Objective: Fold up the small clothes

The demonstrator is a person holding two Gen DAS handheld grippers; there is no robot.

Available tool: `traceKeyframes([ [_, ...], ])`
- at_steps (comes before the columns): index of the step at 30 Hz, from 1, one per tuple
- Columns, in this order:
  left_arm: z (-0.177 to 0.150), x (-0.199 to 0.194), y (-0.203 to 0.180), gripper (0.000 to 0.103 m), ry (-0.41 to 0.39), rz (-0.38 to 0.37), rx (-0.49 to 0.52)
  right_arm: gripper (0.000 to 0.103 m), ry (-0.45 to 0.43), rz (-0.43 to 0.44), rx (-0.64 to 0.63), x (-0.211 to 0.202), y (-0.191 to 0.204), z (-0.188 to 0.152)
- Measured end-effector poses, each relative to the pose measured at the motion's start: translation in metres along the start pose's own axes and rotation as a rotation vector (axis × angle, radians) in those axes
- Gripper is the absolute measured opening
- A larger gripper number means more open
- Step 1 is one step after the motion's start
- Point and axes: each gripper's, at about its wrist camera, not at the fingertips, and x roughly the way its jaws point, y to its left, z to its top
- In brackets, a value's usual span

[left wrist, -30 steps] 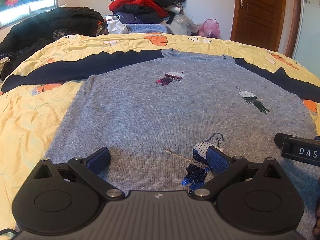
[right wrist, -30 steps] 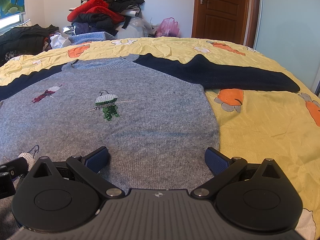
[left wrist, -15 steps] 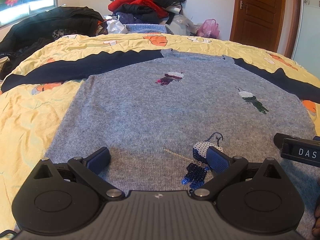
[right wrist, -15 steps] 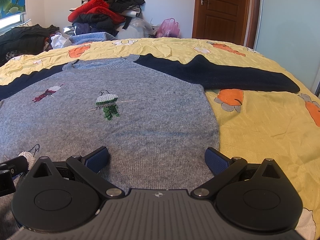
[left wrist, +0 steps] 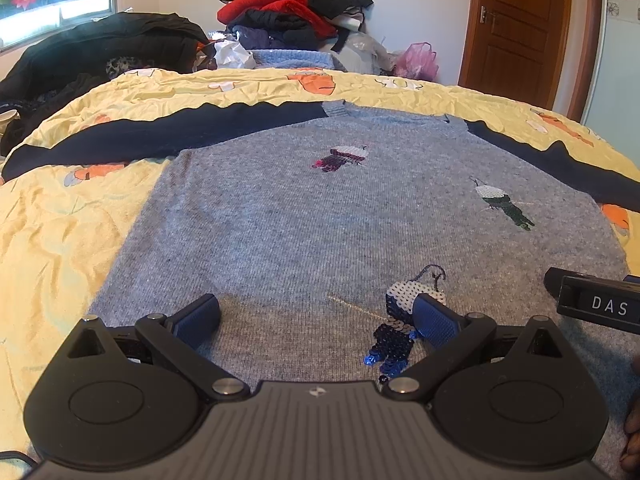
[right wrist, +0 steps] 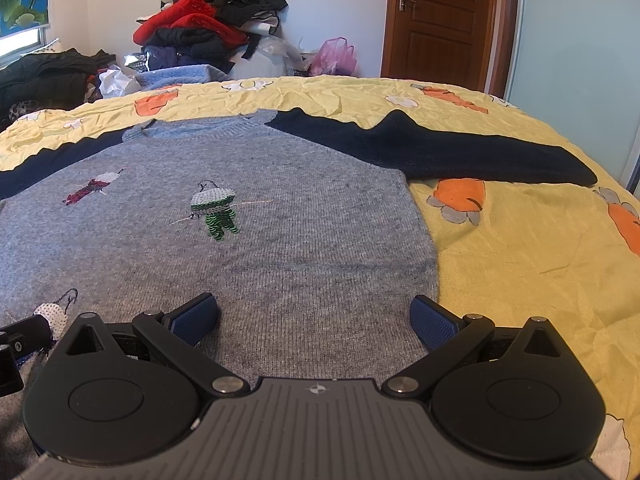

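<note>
Nothing had visibly moved since the earlier frames; both tools held the same spots at the near hem. Jaws of the left gripper (left wrist: 316, 318) stood apart over the sweater (left wrist: 340, 220), a sequin figure (left wrist: 396, 328) just beside its right finger. Jaws of the right gripper (right wrist: 314, 318) were likewise apart, near the sweater's right edge. Farther ahead both dark sleeves (right wrist: 460, 156) lay spread on the yellow bedspread (right wrist: 520, 248). Pinching there could snag the sequins, or catch the bedspread with the knit, judging by the closeness.
</note>
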Motion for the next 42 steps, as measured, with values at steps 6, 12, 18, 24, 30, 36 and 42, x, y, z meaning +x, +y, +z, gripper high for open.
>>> traceKeyframes([
  [6, 0.001, 0.001, -0.003, 0.103, 0.003, 0.015, 0.007, 0.103, 0.001, 0.004, 0.001, 0.001, -0.002, 0.001],
  [12, 0.000, 0.001, -0.004, 0.103, 0.004, 0.023, 0.007, 0.103, 0.002, 0.005, -0.001, 0.001, -0.002, 0.002],
  [18, 0.002, 0.000, -0.006, 0.103, 0.011, 0.031, 0.001, 0.103, 0.001, 0.006, 0.000, 0.001, -0.002, 0.001],
  [24, 0.014, 0.005, -0.006, 0.103, 0.059, 0.034, -0.031, 0.103, 0.003, 0.009, -0.001, 0.001, -0.002, 0.002],
  [30, 0.043, 0.013, -0.004, 0.103, 0.064, -0.027, -0.087, 0.102, -0.041, 0.172, -0.093, -0.015, -0.025, 0.028],
  [36, 0.046, 0.029, -0.024, 0.103, 0.075, -0.083, -0.025, 0.102, -0.166, 0.283, 0.004, -0.023, -0.115, 0.088],
  [42, 0.031, 0.035, -0.038, 0.103, 0.031, -0.072, 0.062, 0.097, -0.103, 0.324, 0.434, 0.029, -0.260, 0.121],
])
